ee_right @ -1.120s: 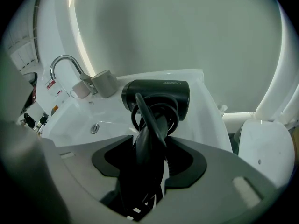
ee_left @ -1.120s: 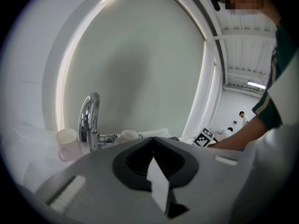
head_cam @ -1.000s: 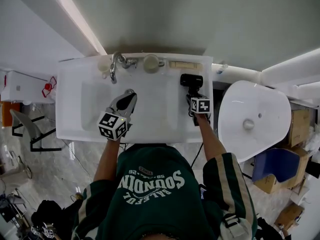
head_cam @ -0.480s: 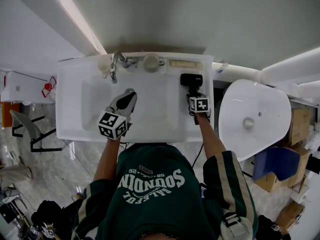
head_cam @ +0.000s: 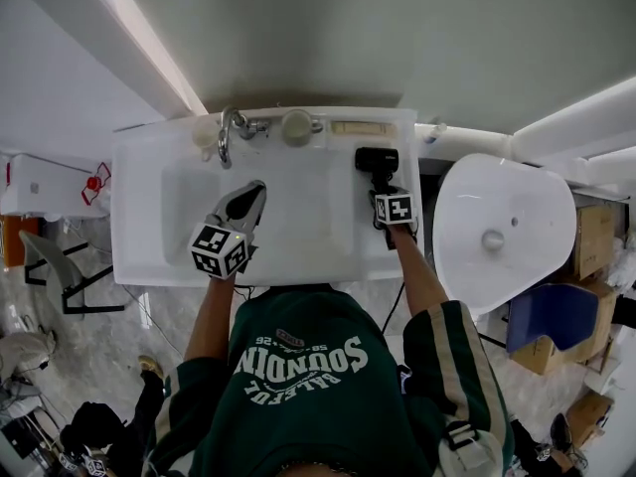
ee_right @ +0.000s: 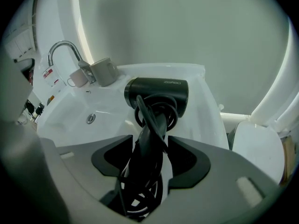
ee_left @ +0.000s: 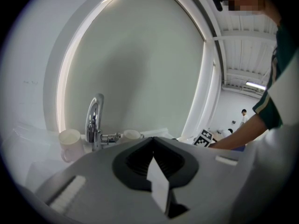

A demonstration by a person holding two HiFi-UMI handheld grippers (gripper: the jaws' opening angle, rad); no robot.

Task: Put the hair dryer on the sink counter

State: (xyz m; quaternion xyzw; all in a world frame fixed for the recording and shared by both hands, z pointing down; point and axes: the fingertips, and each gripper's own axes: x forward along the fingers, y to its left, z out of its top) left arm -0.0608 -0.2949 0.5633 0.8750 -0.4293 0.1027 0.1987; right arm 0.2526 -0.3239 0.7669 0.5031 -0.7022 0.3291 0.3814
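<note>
The black hair dryer (head_cam: 378,159) is over the right side of the white sink counter (head_cam: 139,167), right of the basin. In the right gripper view its barrel (ee_right: 159,93) points left and its cord is wound round the handle. My right gripper (head_cam: 383,189) is shut on that handle, which runs between the jaws (ee_right: 150,146). I cannot tell whether the dryer touches the counter. My left gripper (head_cam: 254,189) hovers over the basin, shut and empty (ee_left: 153,146).
A chrome faucet (head_cam: 225,137) stands at the back of the basin with a white cup (head_cam: 297,126) on its right and another on its left (ee_left: 70,141). A flat tray (head_cam: 363,127) lies behind the dryer. A white toilet (head_cam: 497,232) is right of the counter.
Both grippers and the dryer stay nearly where they were. Only the head camera has shifted a little.
</note>
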